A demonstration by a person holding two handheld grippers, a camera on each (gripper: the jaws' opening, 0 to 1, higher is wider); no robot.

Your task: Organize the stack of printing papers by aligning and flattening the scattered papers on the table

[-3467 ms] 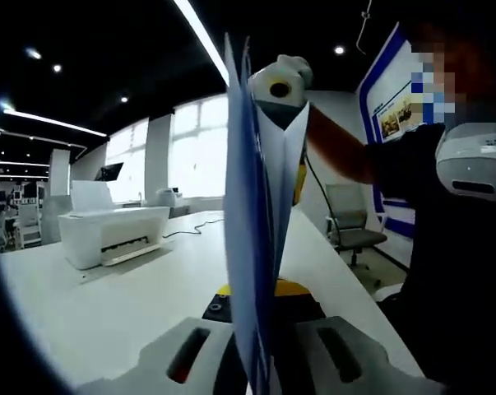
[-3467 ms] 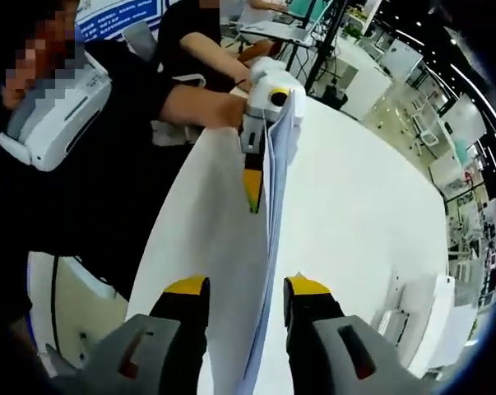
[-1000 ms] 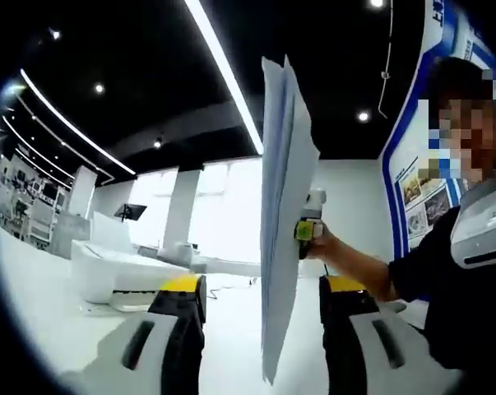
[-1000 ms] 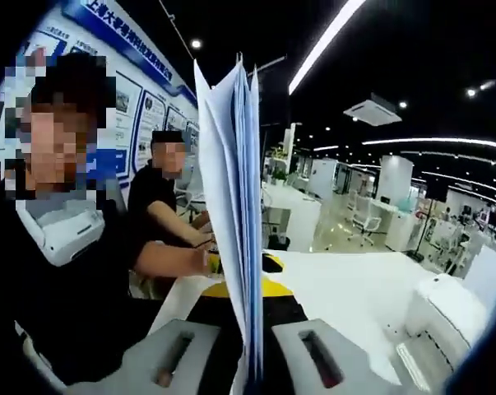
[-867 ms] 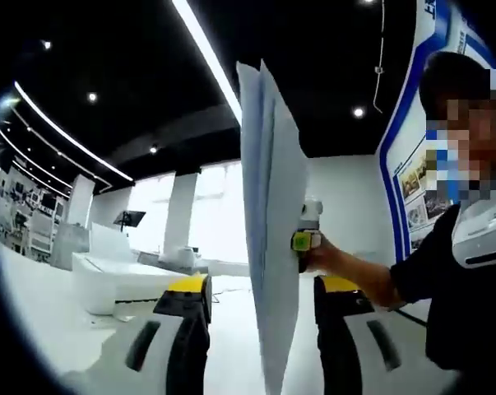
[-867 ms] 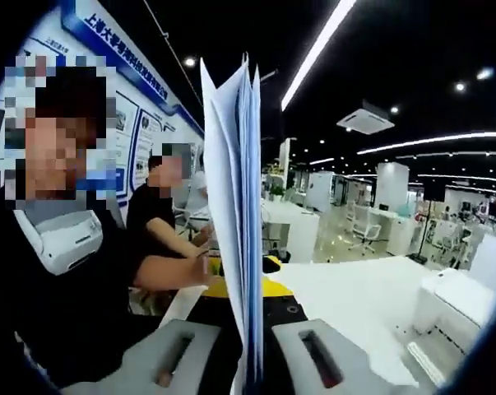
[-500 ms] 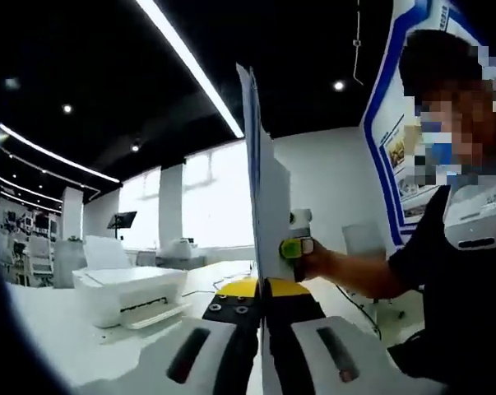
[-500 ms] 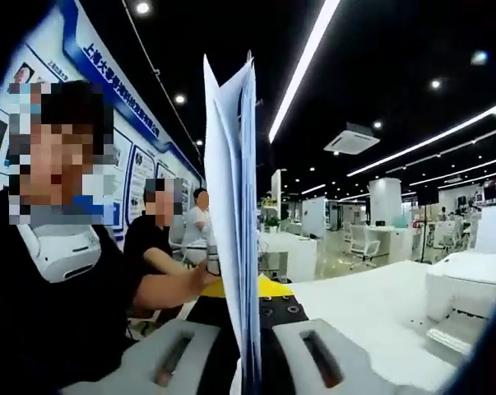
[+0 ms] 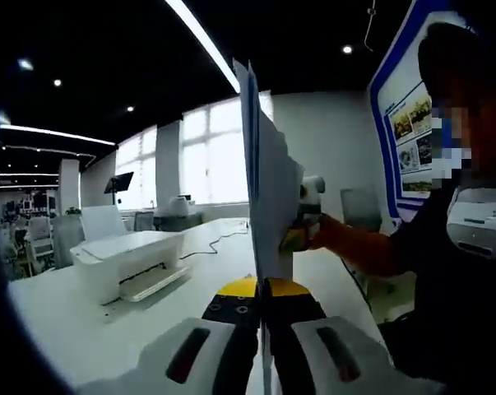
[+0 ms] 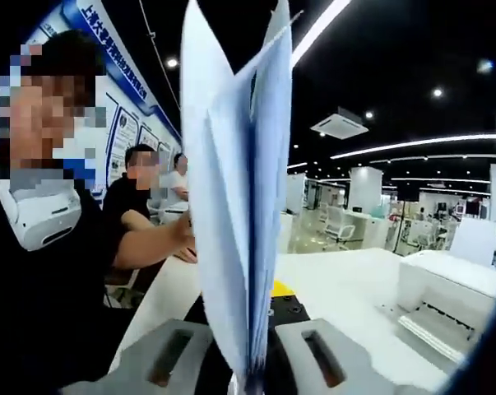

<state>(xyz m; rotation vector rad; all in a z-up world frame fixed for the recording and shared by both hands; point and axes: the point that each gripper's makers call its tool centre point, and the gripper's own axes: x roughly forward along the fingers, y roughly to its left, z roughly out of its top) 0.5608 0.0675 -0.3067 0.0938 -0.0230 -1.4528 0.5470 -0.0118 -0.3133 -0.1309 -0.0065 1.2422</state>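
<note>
**Sheets held on edge, both ends clamped**

Since a second ago the left gripper (image 9: 262,306) has closed from apart onto the paper stack (image 9: 264,197). Right gripper (image 10: 249,350) clamps the opposite end, sheets fanning above it. Stack stands upright between them above the table (image 9: 91,325), long axis running gripper to gripper.

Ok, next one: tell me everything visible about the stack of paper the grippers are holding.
The stack of paper is plain white sheets, thin and flexible, held upright on edge above the white table. The left gripper is shut on one end and the right gripper on the other, each clamping its lower part. In the right gripper view the sheets fan apart toward the top, so the edges aren't flush. Nothing else visibly touches it.
</note>
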